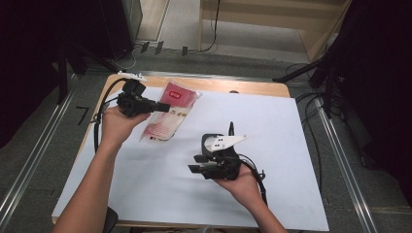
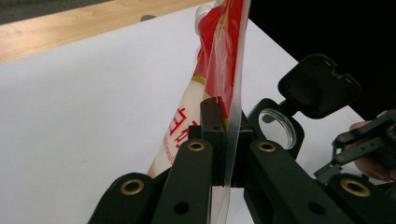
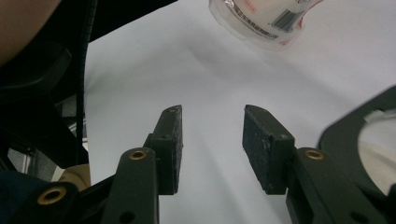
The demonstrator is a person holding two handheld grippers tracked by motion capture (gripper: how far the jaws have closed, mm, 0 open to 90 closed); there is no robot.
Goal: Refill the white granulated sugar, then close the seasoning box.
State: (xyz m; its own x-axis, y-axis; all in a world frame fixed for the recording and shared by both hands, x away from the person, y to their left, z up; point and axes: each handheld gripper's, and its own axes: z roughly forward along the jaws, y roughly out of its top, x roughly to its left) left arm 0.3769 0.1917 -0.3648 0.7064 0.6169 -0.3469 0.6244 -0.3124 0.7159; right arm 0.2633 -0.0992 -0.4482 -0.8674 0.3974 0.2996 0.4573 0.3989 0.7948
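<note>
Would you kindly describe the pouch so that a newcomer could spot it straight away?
Look at the white sheet covering the wooden table, towards its far left corner. There the left gripper clamps the edge of a red and white plastic pouch, the sole printed, colourful item among black gear.

Barcode on pouch (image 3: 261, 18), lettering illegible

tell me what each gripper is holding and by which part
The left gripper is shut on the red and white pouch, pinching its flat side edge. The right gripper is open and holds nothing.
</note>
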